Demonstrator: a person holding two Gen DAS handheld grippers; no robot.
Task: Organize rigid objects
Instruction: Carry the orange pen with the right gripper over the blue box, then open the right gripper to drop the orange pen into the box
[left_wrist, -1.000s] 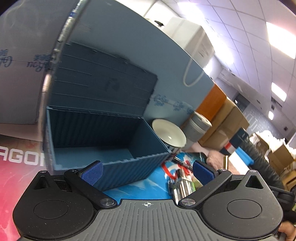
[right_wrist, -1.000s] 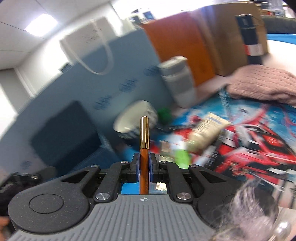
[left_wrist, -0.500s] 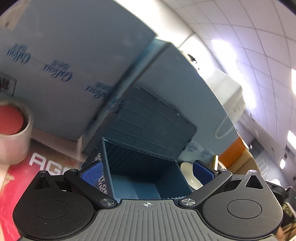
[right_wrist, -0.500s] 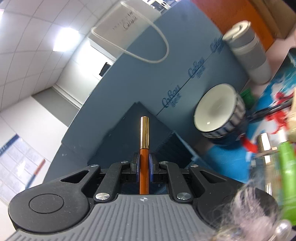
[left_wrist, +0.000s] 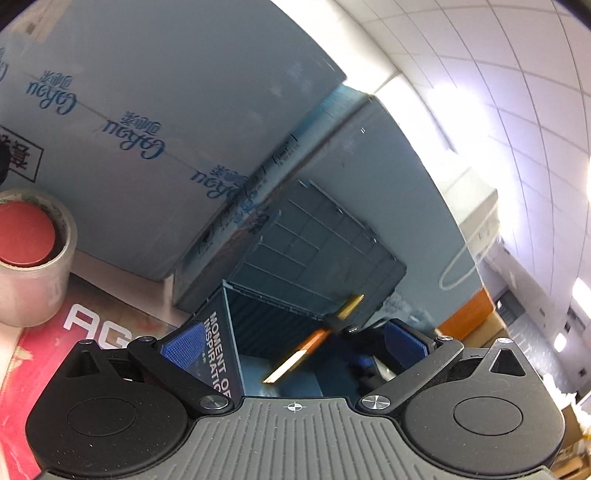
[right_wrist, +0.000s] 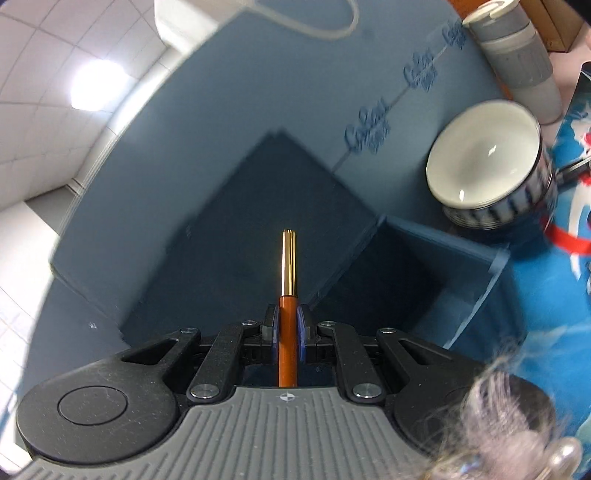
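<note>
The right gripper (right_wrist: 287, 328) is clamped on an orange-and-gold pen (right_wrist: 287, 295) — poised over the open blue box (right_wrist: 476, 266). The left gripper (left_wrist: 293, 341) stands wide open, empty, facing that box.

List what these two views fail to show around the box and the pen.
- Blue box floor: left wrist view, hidden by the left gripper body.
- Orange-and-gold pen rear end: right wrist view, hidden under the right gripper.
- Pen: left wrist view, motion-blurred.
</note>
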